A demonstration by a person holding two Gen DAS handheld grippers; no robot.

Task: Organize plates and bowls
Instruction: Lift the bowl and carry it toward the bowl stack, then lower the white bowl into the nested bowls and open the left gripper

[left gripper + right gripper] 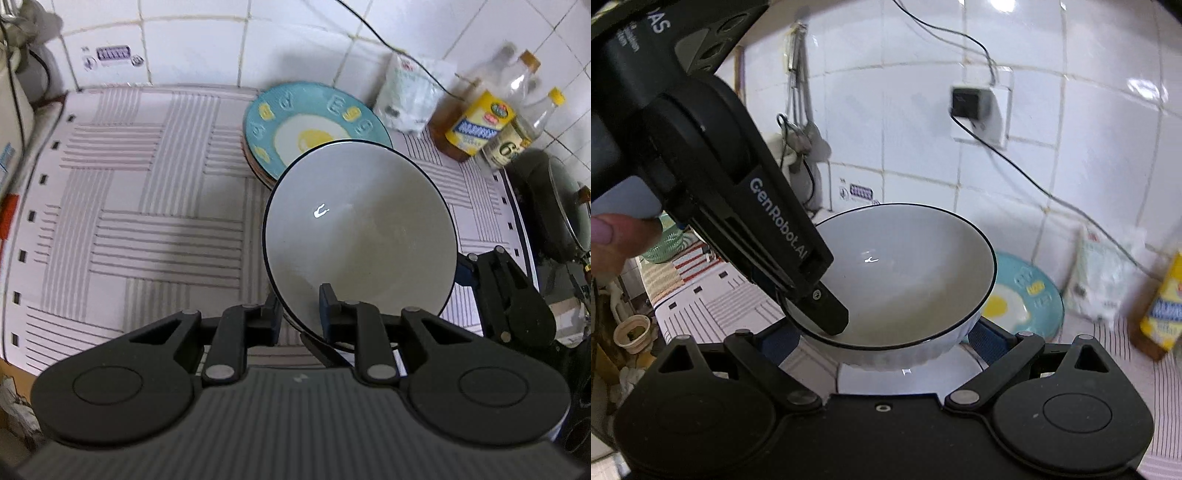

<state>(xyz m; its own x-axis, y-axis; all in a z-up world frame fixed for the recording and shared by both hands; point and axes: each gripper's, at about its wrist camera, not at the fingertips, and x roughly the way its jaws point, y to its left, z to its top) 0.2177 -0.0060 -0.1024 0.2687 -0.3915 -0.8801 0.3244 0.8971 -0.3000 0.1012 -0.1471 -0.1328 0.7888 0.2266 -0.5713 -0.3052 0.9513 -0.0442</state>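
A white bowl with a thin black rim (362, 221) hangs tilted above the striped mat. My left gripper (301, 314) is shut on the bowl's near rim, one finger inside and one outside. In the right wrist view the same bowl (908, 266) sits between the wide-set blue pads of my right gripper (886, 341), which press on its ribbed sides. The left gripper (827, 314) comes in there from the upper left. Behind the bowl lies a teal plate with a fried-egg picture (314, 122), on top of a stack of plates. Something white and round (905, 373) shows just under the bowl.
The white striped mat (129, 203) covers the counter. Oil bottles (476, 122) and a white bag (410, 96) stand against the tiled wall at the right. A dark pan with a lid (554, 206) sits at the far right. A plugged wall socket (971, 103) trails a cable.
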